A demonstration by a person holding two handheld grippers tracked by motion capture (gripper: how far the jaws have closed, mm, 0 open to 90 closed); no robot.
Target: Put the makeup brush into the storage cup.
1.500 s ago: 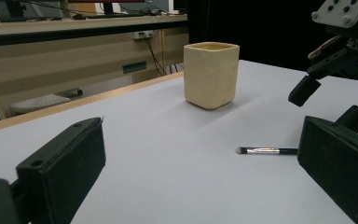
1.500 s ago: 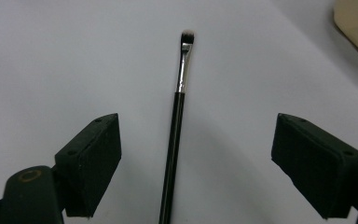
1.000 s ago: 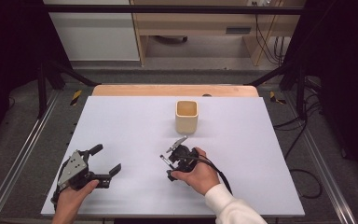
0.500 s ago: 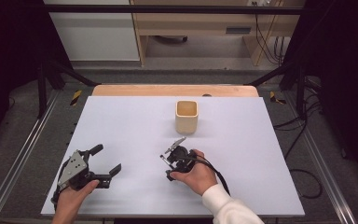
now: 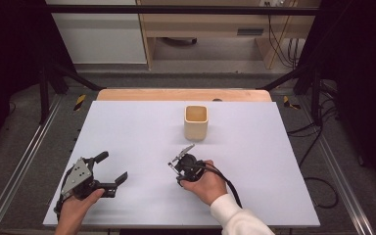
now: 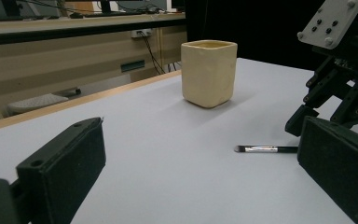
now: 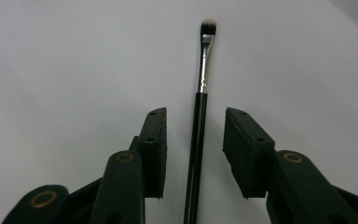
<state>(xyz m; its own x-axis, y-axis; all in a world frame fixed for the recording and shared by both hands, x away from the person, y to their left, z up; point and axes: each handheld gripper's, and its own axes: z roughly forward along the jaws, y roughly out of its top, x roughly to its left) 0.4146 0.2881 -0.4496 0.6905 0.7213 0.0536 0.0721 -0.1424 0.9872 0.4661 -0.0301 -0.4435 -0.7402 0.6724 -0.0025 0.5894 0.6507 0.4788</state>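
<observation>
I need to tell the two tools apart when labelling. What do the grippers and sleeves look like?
Both are black. The left gripper carries a grey three-cornered plate; the right gripper trails a black cable, and its jaws have brass-coloured pivot rings. The right arm wears a white sleeve.

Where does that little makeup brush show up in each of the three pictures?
High view: the brush is barely visible, a sliver at the right tongs, below the cup.
Left gripper view: it lies at right of centre, in front of the cup.
Right gripper view: it runs up the middle between the closing jaws, not yet pinched.
Shared landmark: the white table.
</observation>
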